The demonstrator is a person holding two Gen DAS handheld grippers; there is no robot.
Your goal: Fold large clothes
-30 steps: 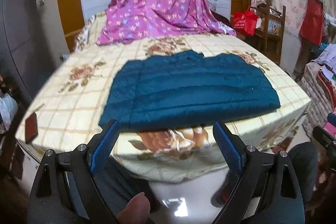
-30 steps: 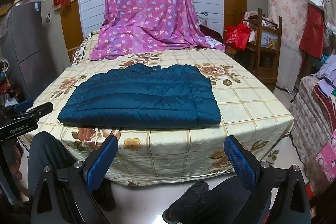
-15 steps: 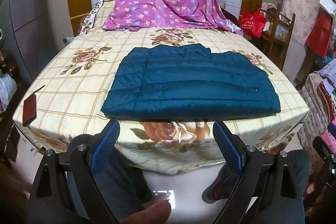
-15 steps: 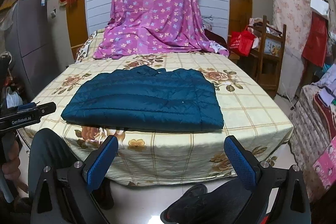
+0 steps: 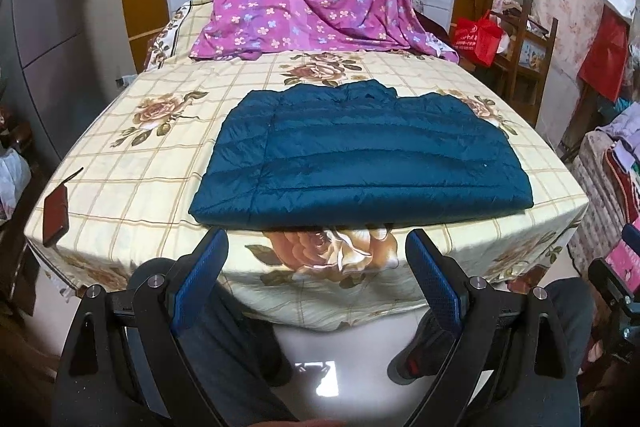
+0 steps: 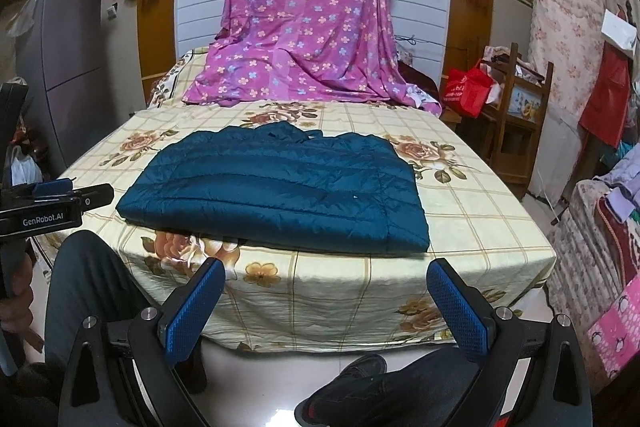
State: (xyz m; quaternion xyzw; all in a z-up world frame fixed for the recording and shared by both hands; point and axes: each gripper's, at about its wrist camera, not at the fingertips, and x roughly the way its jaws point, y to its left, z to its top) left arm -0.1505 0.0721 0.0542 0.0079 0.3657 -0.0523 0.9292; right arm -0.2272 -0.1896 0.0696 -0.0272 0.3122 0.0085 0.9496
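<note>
Teal quilted jacket [image 5: 360, 155] lay folded flat on the floral checked bed sheet [image 5: 132, 163], near the bed's front edge. Left tongs [image 5: 316, 247] and right tongs [image 6: 326, 277] both spread wide, empty — held short of the bed, above the person's dark trouser legs [image 6: 86, 279]. Purple flowered cloth [image 6: 308, 23] draped behind.

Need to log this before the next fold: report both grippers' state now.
Left gripper: open, holding nothing, short of the blue jacket.
Right gripper: open, holding nothing, also short of the jacket.
</note>
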